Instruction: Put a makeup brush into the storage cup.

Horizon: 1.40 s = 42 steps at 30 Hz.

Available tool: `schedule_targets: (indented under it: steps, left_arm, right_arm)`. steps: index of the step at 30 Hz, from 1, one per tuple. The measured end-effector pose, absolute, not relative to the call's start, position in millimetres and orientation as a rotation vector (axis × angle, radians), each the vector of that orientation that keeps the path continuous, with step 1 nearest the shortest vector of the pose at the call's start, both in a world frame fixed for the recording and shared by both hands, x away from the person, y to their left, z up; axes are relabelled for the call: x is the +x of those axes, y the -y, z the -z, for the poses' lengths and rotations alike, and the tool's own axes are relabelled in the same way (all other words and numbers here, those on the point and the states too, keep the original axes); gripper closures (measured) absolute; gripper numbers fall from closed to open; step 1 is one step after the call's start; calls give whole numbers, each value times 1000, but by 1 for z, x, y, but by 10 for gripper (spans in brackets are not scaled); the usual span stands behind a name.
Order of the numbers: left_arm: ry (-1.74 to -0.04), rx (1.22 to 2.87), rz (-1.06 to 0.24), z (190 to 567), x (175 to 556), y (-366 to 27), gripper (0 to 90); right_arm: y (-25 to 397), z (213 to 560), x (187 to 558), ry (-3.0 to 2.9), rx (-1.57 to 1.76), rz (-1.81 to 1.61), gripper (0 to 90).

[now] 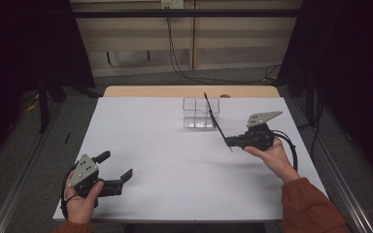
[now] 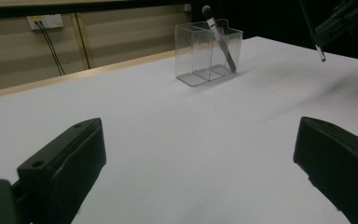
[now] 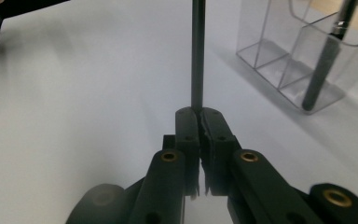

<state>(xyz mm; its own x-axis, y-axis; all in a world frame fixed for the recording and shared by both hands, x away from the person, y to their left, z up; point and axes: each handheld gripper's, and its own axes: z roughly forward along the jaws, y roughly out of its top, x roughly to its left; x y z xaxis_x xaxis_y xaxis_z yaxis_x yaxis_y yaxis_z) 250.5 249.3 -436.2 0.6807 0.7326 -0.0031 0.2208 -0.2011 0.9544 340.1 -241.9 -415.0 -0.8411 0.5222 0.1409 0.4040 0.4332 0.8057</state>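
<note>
A clear acrylic organizer (image 1: 194, 120) (image 2: 192, 51) (image 3: 279, 51) with compartments stands at the back middle of the white table (image 1: 165, 160). A dark brush (image 2: 223, 44) (image 3: 321, 65) leans inside one compartment. My right gripper (image 1: 228, 141) (image 3: 199, 112) (image 2: 340, 18) is shut on a second thin black brush (image 1: 217, 122) (image 3: 197, 56) (image 2: 319, 50), held just right of and in front of the organizer, above the table. My left gripper (image 1: 117, 164) (image 2: 198, 140) rests near the front left of the table, open, with nothing between its jaws.
A wooden strip (image 1: 189, 91) runs along the table's far edge. Cables (image 1: 184, 73) trail down the back wall and over the floor. Dark curtains hang on both sides. Metal rails (image 1: 24, 179) run along the floor beside the table.
</note>
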Motion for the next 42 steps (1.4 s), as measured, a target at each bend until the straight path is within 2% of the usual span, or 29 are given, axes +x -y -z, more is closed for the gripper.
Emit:
schedule_targets:
  steps: [42]
  left_arm:
    - [-778,1750,-558,436,251,-251,21]
  right_arm:
    - [165,407,311,-2857,464,-1258,871]
